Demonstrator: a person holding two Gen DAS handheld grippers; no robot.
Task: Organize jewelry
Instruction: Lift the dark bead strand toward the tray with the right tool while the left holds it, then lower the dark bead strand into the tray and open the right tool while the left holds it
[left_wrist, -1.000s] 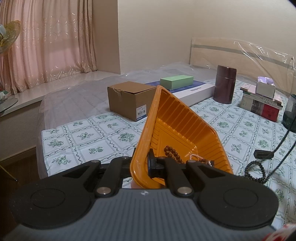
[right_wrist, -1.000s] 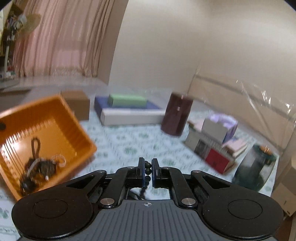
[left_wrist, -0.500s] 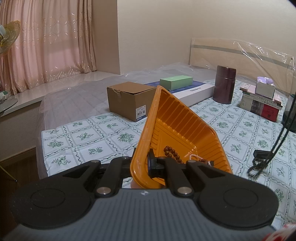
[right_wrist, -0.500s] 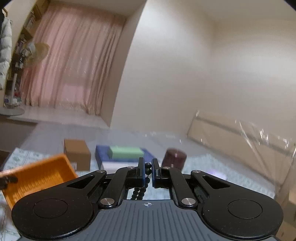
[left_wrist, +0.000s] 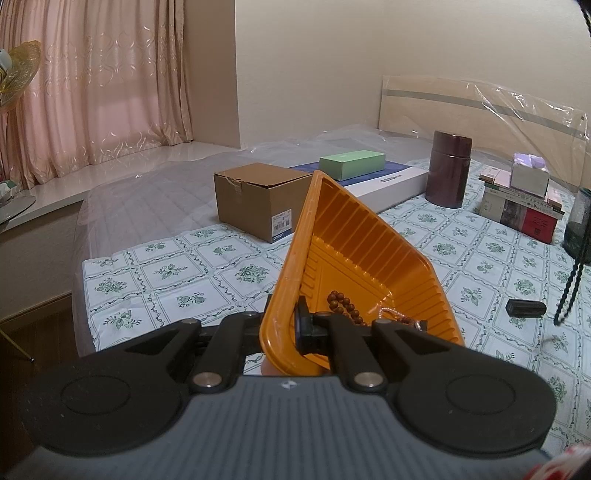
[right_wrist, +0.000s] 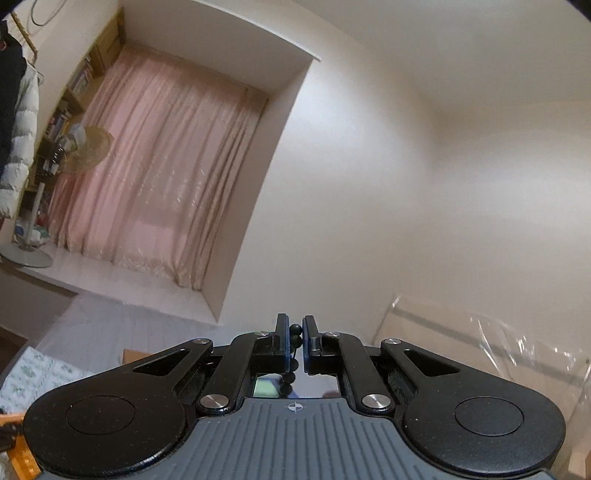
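The left tool (left_wrist: 284, 326), nearest the lens, is clamped on the near rim of a ribbed orange plastic tray (left_wrist: 354, 258), one finger inside the wall and one outside, tipping the tray so its open face turns toward the right side of the left wrist view. Pooled in the tray's low corner just past that tool lie a strand of brown wooden beads (left_wrist: 343, 304) and a fine pale chain (left_wrist: 397, 314). Beyond the tray's right edge, a long string of small black beads (left_wrist: 570, 284) hangs as a straight vertical loop above the green-patterned bedspread (left_wrist: 166, 269), its lower end clear of the cloth and close above a small black rectangular object (left_wrist: 525, 307) lying there. In the right wrist view the right tool (right_wrist: 294, 341) pinches the top of that same string, a few beads showing between its closed fingers and the rest dropping out of sight below. The hanging string's long axis is vertical, and the tray mouth lies to its left and lower, so the next move likely calls for carrying the string leftward across the tray's lip, then lowering. Farther back stand a brown cardboard box (left_wrist: 262, 199) and a dark brown cylindrical canister (left_wrist: 448, 168).
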